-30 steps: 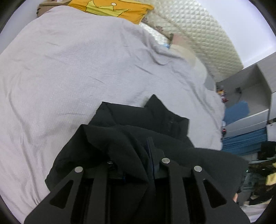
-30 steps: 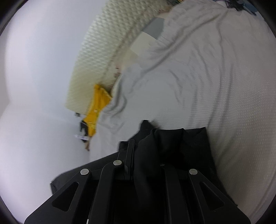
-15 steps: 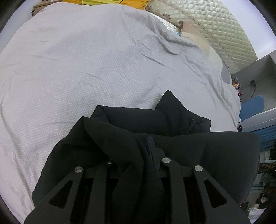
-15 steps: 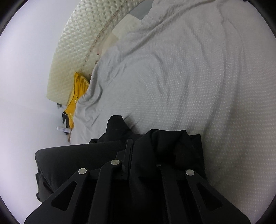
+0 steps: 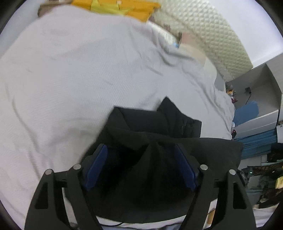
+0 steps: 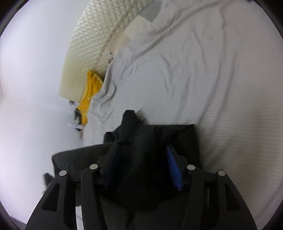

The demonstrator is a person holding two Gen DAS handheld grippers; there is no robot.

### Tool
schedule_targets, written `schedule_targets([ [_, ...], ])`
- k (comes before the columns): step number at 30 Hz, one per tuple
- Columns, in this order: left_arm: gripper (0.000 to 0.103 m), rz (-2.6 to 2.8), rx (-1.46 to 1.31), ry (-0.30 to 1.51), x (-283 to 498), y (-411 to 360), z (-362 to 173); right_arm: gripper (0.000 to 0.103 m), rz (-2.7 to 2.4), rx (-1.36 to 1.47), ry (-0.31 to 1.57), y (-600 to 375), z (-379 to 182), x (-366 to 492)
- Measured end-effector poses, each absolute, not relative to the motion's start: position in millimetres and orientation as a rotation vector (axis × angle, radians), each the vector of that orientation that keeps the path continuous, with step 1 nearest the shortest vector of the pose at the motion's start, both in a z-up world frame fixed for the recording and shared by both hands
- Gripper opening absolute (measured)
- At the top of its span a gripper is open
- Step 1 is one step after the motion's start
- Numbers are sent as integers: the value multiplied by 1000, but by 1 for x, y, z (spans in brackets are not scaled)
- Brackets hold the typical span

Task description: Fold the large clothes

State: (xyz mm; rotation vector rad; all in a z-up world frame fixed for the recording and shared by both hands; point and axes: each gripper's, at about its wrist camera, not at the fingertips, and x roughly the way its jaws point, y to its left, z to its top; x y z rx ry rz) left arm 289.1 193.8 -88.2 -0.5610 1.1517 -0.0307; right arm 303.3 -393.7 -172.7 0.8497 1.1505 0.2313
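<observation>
A black garment [image 5: 159, 127] lies bunched on the near part of the grey bedspread [image 5: 79, 70]. My left gripper [image 5: 141, 152] hangs over it with its jaws opening; the blue pads [image 5: 96, 164] stand apart, and a ridge of black cloth rises between them without being pressed. In the right wrist view the same black garment [image 6: 159, 134] lies under my right gripper [image 6: 141, 150], whose jaws are also opening. Its blue pads [image 6: 174, 168] are spread and loose cloth sits between them.
A quilted cream headboard [image 5: 212, 26] and a yellow cushion [image 5: 115, 7] stand at the far end of the bed. Blue storage boxes [image 5: 251, 113] and clutter sit to the right of the bed. A white wall [image 6: 26, 70] borders the other side.
Both grippers were shut on folds of the black garment and have now spread their jaws, letting the cloth go. Both views are motion-blurred now.
</observation>
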Motion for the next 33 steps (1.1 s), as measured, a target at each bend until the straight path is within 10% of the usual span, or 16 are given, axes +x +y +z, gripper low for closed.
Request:
schedule_targets([
  [5,78,5,-351,957,255,175,-48,79,137,629,1020,-384,-108,285],
  [12,78,-102,-202,771,218,109,-43,81,183,373,808,-315,-45,247],
  [33,79,-102,-22,803,270,31,-143,86,284,127,901,-187,-163,277],
])
